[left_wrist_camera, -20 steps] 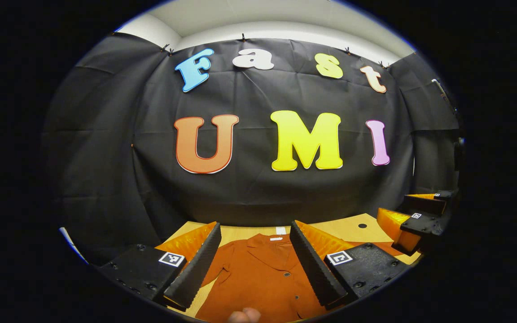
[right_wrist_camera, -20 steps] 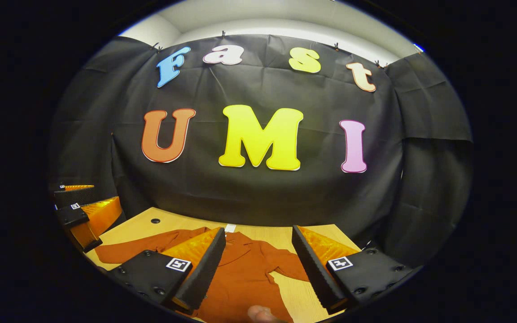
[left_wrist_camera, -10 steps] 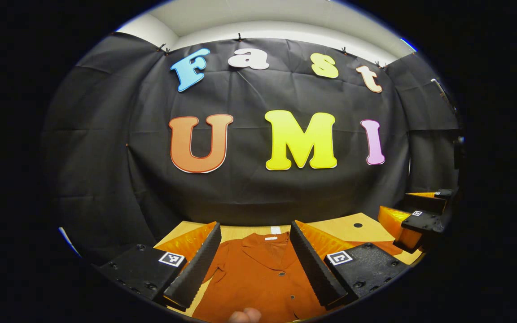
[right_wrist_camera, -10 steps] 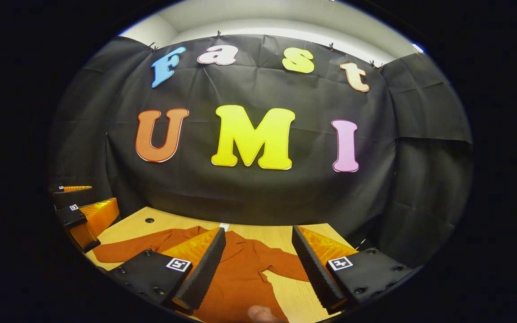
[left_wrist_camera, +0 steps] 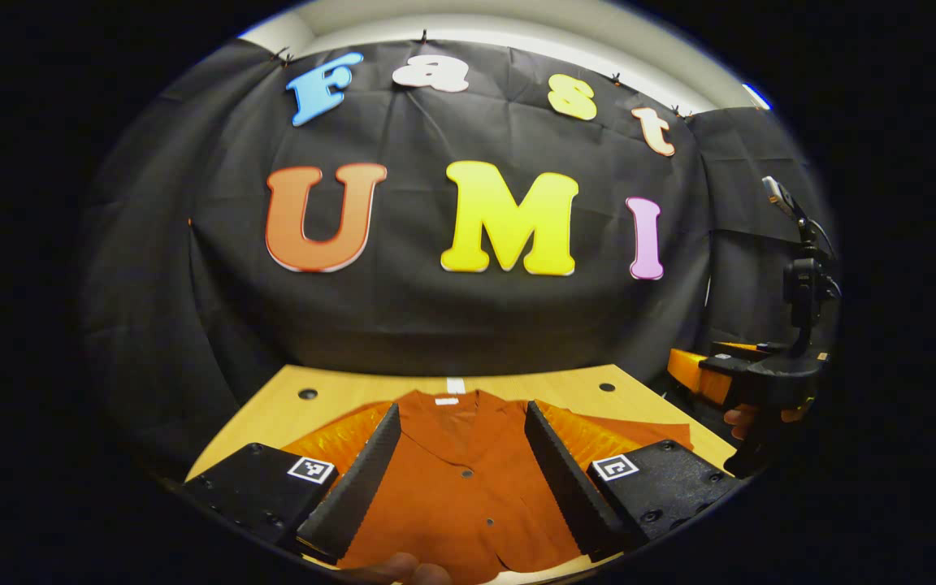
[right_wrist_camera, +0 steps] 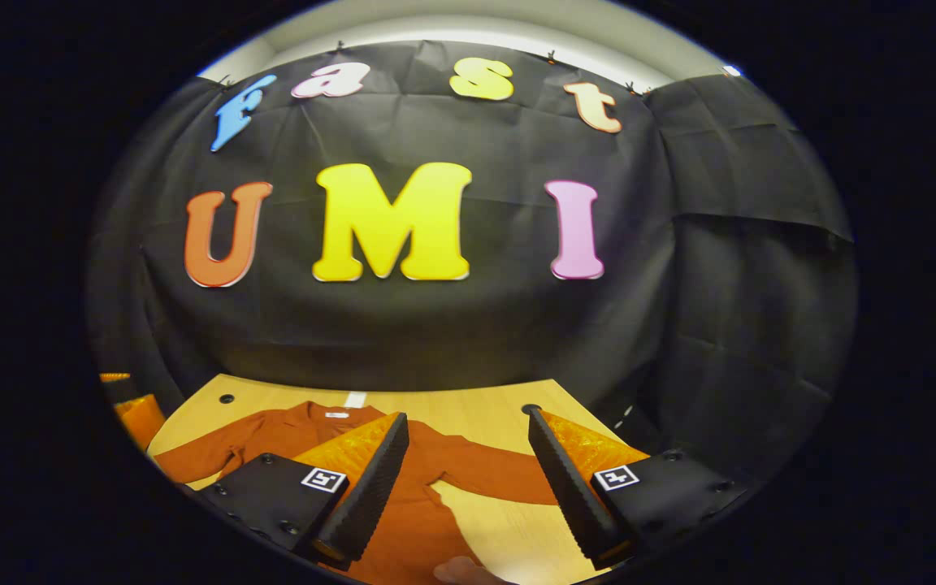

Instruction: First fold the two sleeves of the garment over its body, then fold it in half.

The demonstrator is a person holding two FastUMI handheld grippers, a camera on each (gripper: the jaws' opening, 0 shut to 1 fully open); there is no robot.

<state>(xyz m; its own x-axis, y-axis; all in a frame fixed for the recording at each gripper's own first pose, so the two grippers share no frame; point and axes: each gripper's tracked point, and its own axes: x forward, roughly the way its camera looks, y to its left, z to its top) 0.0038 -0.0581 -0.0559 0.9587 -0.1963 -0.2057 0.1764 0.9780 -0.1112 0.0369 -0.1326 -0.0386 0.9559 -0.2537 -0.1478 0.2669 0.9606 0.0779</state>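
A rust-orange shirt (left_wrist_camera: 468, 479) is lying flat on the wooden table (left_wrist_camera: 517, 386), collar toward the booth's black wall and buttoned front facing up. In the left gripper view a small white tag (left_wrist_camera: 445, 400) is showing at the collar, and dark buttons are running down the front. In the right gripper view the shirt (right_wrist_camera: 427, 504) is spreading across the table (right_wrist_camera: 476, 410) with both sleeves out to the sides: one sleeve (right_wrist_camera: 500, 473) is stretching toward the right across bare wood, and the other sleeve (right_wrist_camera: 200, 459) is reaching toward the left edge. Neither sleeve is lying over the body.

The left gripper (left_wrist_camera: 461, 478) is hovering above the shirt's chest with its fingers spread wide, holding nothing; whether the tips are touching the cloth cannot be told. The right gripper (right_wrist_camera: 468, 487) is hanging over the shirt's right side and the wood beside it, fingers likewise spread apart and pinching nothing. In the left gripper view the right gripper (left_wrist_camera: 752, 378) is also appearing at the far right edge, with a hand (left_wrist_camera: 740, 418) gripping it. A bit of a finger (left_wrist_camera: 403, 569) is showing at the bottom of the left gripper view.

Round holes (left_wrist_camera: 307, 394) are dotting the table's far edge.
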